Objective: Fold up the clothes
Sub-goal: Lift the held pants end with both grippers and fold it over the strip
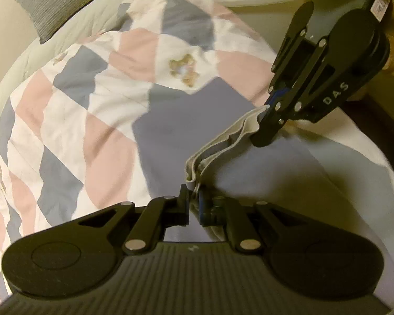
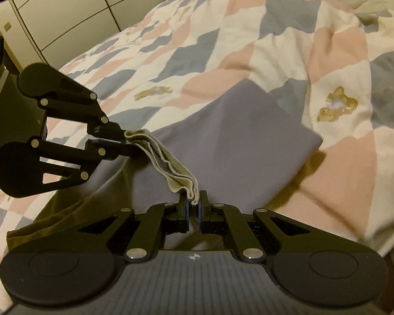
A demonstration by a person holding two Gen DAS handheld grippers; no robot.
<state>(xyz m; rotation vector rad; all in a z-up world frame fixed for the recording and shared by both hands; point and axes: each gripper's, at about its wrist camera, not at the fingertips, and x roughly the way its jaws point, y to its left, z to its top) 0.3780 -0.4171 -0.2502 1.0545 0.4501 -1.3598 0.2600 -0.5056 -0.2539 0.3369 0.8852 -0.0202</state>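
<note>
both the left gripper [image 1: 194,199] and right gripper [image 2: 194,204] pinch the folded cloth's [image 2: 168,157] bunched edge.

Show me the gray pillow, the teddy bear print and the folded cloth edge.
gray pillow [image 1: 56,2], left wrist view, its middle.
teddy bear print [image 2: 337,103], right wrist view, bear motif.
folded cloth edge [image 2: 168,162], right wrist view, layered hem.

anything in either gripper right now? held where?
Both hold one garment: left gripper and right gripper are each shut on an end of its bunched pale edge, stretched between them.
</note>
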